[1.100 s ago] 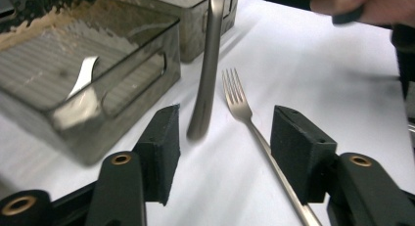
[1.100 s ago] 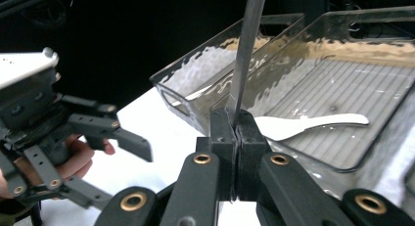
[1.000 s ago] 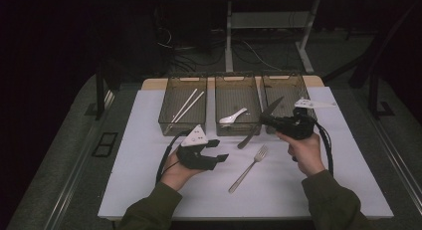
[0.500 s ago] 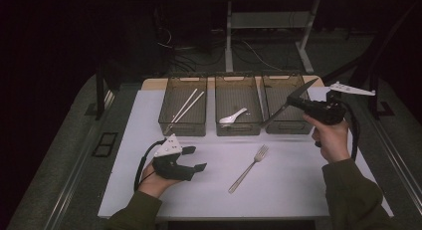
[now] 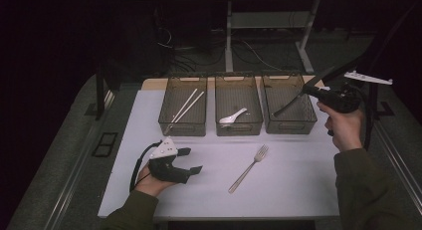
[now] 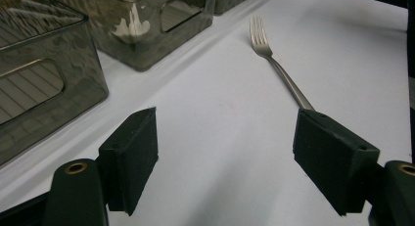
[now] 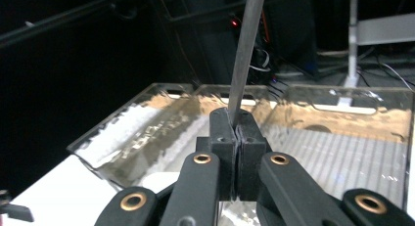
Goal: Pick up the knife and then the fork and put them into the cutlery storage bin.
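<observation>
Moved: right gripper [image 5: 304, 88] lifted from mid-tabletop to far right edge; left gripper [image 5: 191, 160] drew back toward near left corner, jaws just widening, nothing between.
Right grip: clenched on knife [image 5: 288, 101].
Knife: dark slim blade, tilted over rightmost bin [image 5: 291, 124].
Fork [image 5: 248, 168]: flat, centre-near.

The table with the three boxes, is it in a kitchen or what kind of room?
Likely a lab or workshop, not a kitchen: the white table stands in a dark room, cables trail on the floor behind, and cutlery is sorted into clear bins.

The room is dimly lit and its surroundings are lost in darkness; only the white table top [image 5: 298, 190] is brightly lit. Glare is seen on the smoked clear plastic bins [image 7: 161, 113]. The near tool pads [image 6: 129, 162] are slightly blurred.
</observation>
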`<state>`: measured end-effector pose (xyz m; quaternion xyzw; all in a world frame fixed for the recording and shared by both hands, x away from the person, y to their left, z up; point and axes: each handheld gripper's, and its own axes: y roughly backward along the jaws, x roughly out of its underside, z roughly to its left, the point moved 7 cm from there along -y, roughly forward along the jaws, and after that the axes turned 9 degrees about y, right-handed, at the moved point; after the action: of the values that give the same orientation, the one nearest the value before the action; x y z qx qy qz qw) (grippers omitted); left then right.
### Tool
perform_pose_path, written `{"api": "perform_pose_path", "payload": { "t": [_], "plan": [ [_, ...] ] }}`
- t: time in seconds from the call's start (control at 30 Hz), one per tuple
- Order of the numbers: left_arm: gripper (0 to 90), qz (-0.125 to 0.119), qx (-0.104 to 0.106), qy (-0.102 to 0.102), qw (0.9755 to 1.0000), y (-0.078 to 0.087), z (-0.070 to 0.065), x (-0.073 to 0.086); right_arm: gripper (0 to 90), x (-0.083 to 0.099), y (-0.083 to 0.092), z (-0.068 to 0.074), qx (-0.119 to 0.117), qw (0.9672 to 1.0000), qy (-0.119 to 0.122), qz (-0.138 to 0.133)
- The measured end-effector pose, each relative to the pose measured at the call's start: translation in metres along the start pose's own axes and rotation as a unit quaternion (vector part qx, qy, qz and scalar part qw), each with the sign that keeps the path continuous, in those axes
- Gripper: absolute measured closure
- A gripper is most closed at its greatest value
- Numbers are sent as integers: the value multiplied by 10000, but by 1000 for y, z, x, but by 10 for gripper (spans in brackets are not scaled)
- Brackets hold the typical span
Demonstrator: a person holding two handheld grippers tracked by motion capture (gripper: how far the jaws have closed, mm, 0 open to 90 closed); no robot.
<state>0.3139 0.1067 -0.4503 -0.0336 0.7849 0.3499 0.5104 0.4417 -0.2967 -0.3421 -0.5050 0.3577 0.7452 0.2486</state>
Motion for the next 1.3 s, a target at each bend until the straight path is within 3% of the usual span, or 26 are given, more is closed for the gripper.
{"api": "perform_pose_path", "payload": {
  "t": [0.33, 0.6, 0.83, 1.0, 1.3],
  "plan": [
    [236, 26, 10, -14, 10000, 1, 1, 0, 885, 20, -28, -14, 97, 9989, -99, 452],
    [236, 72, 15, -39, 10000, 0, 1, 1, 885, 31, -40, -19, 25, 9975, -253, 658],
    [236, 96, 14, -44, 9999, -1, 2, 1, 885, 39, -49, -24, 60, 9960, -248, 858],
    [236, 98, 23, -19, 9999, -2, 1, 1, 881, 40, -53, -29, 48, 9960, -323, 830],
    [236, 128, 15, -26, 9999, -3, 2, 1, 797, 44, -65, -51, 604, 9919, -72, 1111]
  ]
}}
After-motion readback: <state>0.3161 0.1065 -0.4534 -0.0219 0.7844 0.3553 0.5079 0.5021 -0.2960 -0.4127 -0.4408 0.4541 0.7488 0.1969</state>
